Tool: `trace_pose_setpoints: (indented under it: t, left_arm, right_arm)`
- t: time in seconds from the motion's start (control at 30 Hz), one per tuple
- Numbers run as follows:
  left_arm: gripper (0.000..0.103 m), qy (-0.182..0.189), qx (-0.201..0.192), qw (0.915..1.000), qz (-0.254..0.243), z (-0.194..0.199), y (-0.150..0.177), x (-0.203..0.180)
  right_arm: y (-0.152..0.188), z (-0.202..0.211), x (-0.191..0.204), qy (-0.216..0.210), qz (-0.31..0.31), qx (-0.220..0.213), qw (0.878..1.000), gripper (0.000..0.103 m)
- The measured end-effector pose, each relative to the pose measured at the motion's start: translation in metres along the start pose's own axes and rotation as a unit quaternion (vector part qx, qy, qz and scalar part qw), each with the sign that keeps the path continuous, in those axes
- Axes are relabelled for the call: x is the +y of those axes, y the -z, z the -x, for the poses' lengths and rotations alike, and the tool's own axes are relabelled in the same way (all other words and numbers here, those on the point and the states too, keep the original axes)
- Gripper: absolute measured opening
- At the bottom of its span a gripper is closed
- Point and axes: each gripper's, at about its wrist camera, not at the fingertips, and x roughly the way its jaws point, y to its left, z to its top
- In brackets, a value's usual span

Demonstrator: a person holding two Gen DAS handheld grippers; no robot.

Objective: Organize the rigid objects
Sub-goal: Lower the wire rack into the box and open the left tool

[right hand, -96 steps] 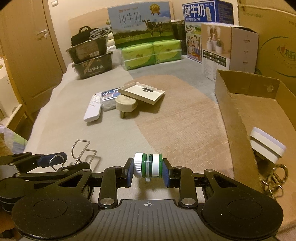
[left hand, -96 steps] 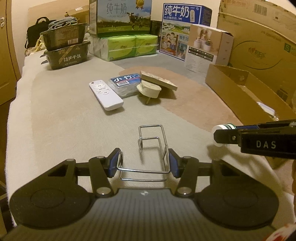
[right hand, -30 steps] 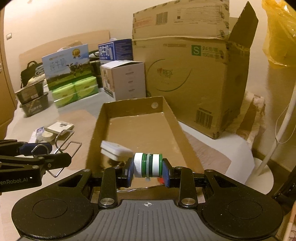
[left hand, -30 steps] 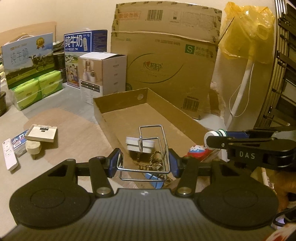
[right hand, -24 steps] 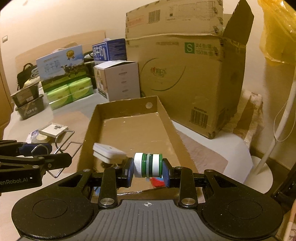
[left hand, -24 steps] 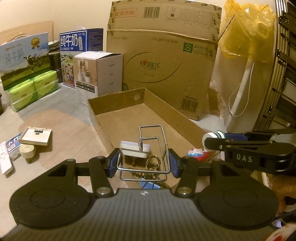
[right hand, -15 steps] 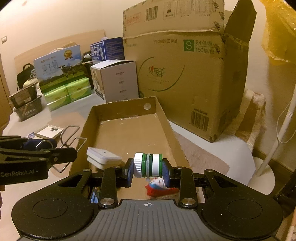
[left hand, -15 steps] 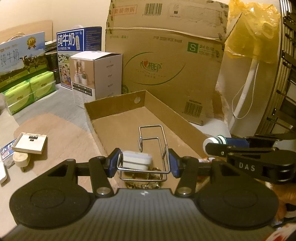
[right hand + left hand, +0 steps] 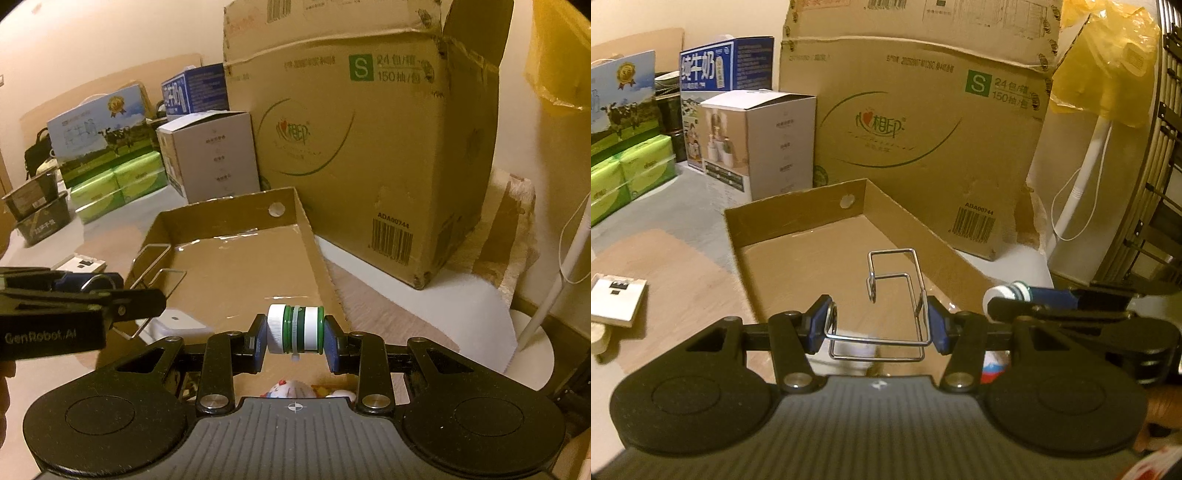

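Above the tray: both grippers are held over the near end of the shallow cardboard tray [image 9: 798,212], side by side.
Left gripper [image 9: 878,328]: closed on the wire rack [image 9: 894,291]; the blue pads press against the wire loops on either side.
Wire rack: bent metal wire, held clear of the tray floor, its far loop pointing toward the tray's back wall.
Right gripper [image 9: 294,339]: closed on the green-and-white cap [image 9: 294,328]; the pads bear on its two flat ends.
Green-and-white cap: a short ribbed cylinder lying sideways between the pads, above the tray's near right side.
Tray contents: a white block [image 9: 173,321] lies near the left wall; a red, white and blue item [image 9: 291,387] shows at the near end, largely hidden by the right gripper body, possibly a small toy.
Behind the tray: large cardboard box [image 9: 923,129], standing just beyond the right wall.
Left of the large box: white carton [image 9: 757,144], with a blue milk carton [image 9: 713,74] behind it.
Floor, left of the tray: flat white box [image 9: 617,301] on the tan mat, with green tissue packs [image 9: 624,173] farther back.
Right edge: white pole [image 9: 1082,177] with a yellow bag [image 9: 1108,62] over its top.
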Motion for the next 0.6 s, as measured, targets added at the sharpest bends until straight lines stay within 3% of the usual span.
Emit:
trace_pose_setpoints:
  t: [0.5,0.6]
  left_arm:
    - [0.05,0.025,0.013,0.9996,-0.009,-0.035,-0.001,-0.014]
    - [0.055,0.016,0.007,0.9998,-0.002,-0.032,-0.002,-0.008]
  right_arm:
    - [0.009,-0.017,-0.021,0.001,-0.037,0.007,0.999,0.032]
    - [0.009,-0.017,-0.021,-0.001,-0.04,0.007,0.999,0.032]
